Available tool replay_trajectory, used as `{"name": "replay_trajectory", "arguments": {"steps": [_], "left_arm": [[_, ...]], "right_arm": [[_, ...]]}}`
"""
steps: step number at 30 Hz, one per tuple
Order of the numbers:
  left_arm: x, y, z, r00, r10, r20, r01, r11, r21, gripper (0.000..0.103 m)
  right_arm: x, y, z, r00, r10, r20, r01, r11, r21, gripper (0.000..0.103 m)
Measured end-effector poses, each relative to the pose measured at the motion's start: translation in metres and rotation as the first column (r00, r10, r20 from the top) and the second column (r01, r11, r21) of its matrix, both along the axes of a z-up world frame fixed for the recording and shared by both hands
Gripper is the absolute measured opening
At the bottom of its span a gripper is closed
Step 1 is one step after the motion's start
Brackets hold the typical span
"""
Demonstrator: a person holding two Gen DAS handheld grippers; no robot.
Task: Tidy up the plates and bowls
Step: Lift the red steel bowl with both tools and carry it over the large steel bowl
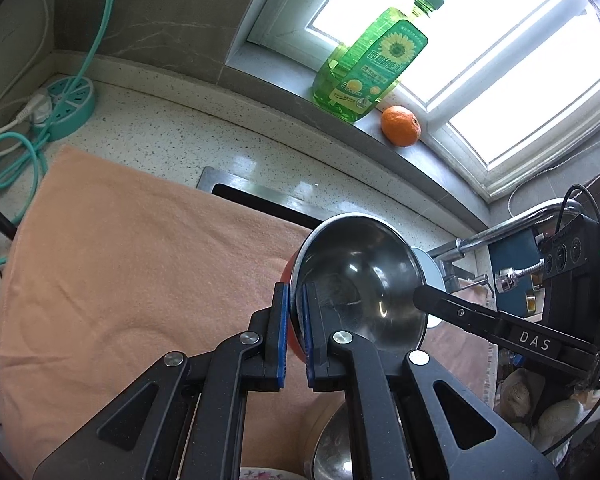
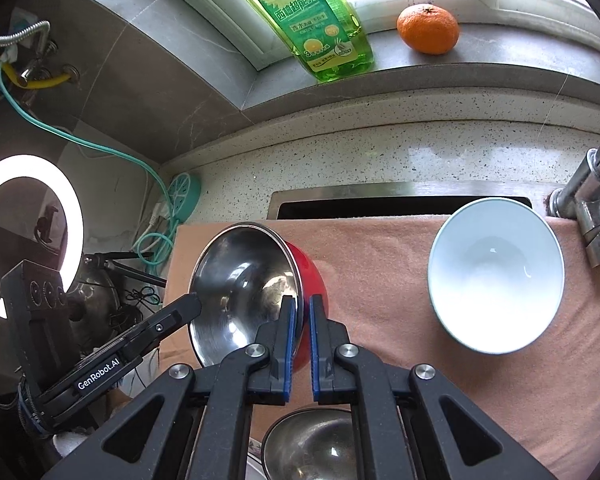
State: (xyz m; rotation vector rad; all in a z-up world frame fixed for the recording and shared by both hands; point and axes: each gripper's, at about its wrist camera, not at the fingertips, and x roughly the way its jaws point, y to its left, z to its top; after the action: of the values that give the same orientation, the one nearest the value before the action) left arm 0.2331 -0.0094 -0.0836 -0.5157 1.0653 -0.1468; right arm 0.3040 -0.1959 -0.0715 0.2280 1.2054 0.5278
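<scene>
- Far left, on the speckled stone countertop (image 1: 172, 128): round teal power strip (image 1: 69, 100) w/ a white plug in it & teal cord looped beside it.
- Peach-orange towel (image 1: 120, 272) spread over the counter; its far edge lies across the rim of the steel sink (image 2: 380, 196).
- Left gripper (image 1: 295, 332): blue-padded jaws clenched on the rim of the red-outside, steel-lined bowl (image 1: 364, 276), one pad outside the wall, one inside.
- Bowl is up off the towel, tilted on edge, opening facing the left-wrist cam.
- Right gripper (image 2: 301, 344): also clamped on that bowl's rim, opposite side, so both tongs grip it.
- Under the grippers, nr bottom edge: a 2nd plain steel bowl (image 2: 312, 448), upright; a floral plate rim peeks beside it, mostly hidden.
- Right of the held bowl: pale blue-white ceramic bowl (image 2: 496, 276) upright on the towel, well apart from the red one.
- Chrome faucet (image 2: 592, 200) just beside the ceramic bowl, at the towel's right end.
- Window sill behind: green dish-soap bottle w/ sunflower label (image 2: 312, 28), then a small orange tangerine (image 2: 428, 28) to its right, near but not touching.
</scene>
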Motion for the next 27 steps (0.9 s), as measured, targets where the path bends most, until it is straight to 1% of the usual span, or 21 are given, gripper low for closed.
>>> {"name": "replay_trajectory", "arguments": {"steps": [6, 10, 21, 27], "left_arm": [[-0.016, -0.005, 0.010, 1.000, -0.021, 0.014, 0.021, 0.999, -0.025, 0.005], [-0.029, -0.011, 0.014, 0.999, -0.037, 0.019, 0.038, 0.999, -0.029, 0.005], [-0.059, -0.032, 0.016, 0.995, -0.099, 0.019, 0.100, 0.994, -0.039, 0.005], [-0.072, -0.046, 0.012, 0.991, -0.132, 0.008, 0.132, 0.991, -0.033, 0.005]], "right_arm": [[-0.022, -0.011, 0.013, 1.000, -0.009, 0.019, 0.009, 1.000, 0.017, 0.006], [-0.037, -0.018, 0.018, 1.000, -0.015, 0.026, 0.015, 1.000, 0.019, 0.006], [-0.083, -0.047, 0.020, 0.998, -0.044, 0.035, 0.044, 0.999, 0.024, 0.007], [-0.101, -0.061, 0.014, 0.998, -0.062, 0.029, 0.061, 0.998, 0.013, 0.007]]}}
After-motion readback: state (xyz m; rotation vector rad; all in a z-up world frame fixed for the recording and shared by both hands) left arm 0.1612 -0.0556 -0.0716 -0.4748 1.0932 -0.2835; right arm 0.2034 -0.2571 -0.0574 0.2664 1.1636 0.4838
